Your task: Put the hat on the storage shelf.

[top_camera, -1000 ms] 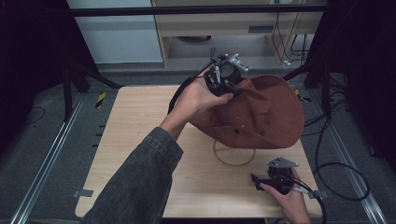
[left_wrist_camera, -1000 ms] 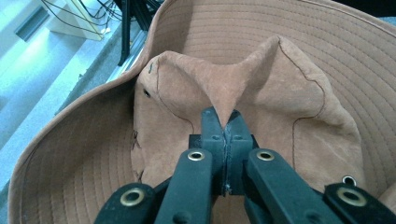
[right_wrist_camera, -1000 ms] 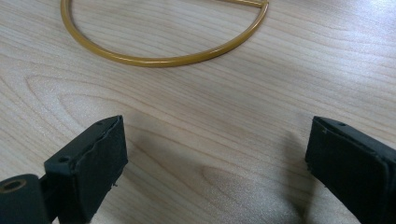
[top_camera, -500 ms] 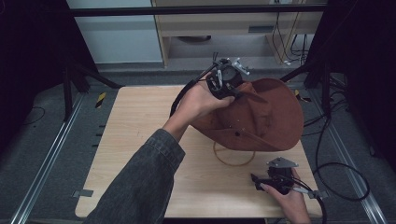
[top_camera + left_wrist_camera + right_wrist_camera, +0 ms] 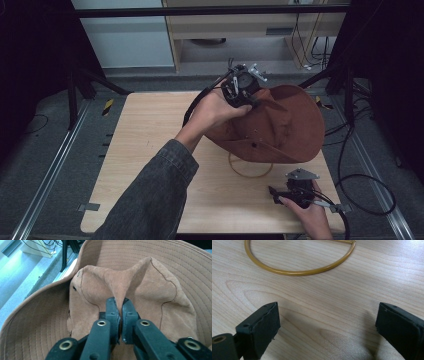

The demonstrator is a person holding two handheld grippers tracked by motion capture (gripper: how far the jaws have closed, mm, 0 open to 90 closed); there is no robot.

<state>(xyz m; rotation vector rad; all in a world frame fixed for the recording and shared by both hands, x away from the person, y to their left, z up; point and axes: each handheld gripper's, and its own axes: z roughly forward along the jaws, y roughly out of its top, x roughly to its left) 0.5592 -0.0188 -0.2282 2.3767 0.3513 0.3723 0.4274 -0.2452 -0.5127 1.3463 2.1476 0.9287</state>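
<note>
A brown suede wide-brimmed hat [image 5: 290, 125] is tilted over the right half of the table, above a gold wire ring [image 5: 250, 172]. My left gripper [image 5: 247, 97] comes in at the hat's upper left. In the left gripper view its pads [image 5: 119, 305] pinch a raised fold of the hat's crown [image 5: 150, 277]. The jaws have just been opening a little, with the fold still pressed between them. My right gripper [image 5: 274, 192] rests on the table near the front edge. Its jaws [image 5: 328, 325] stand wide open and hold nothing, and the gold ring [image 5: 297, 271] lies just ahead of them.
The light wooden table [image 5: 150, 150] has bare room on its left half. Black cables [image 5: 360, 180] loop off the right edge. A metal rail [image 5: 45, 180] runs along the floor at the left, and shelving stands behind the table.
The left hand with the hat has shifted only slightly. The right gripper has stayed where it was.
</note>
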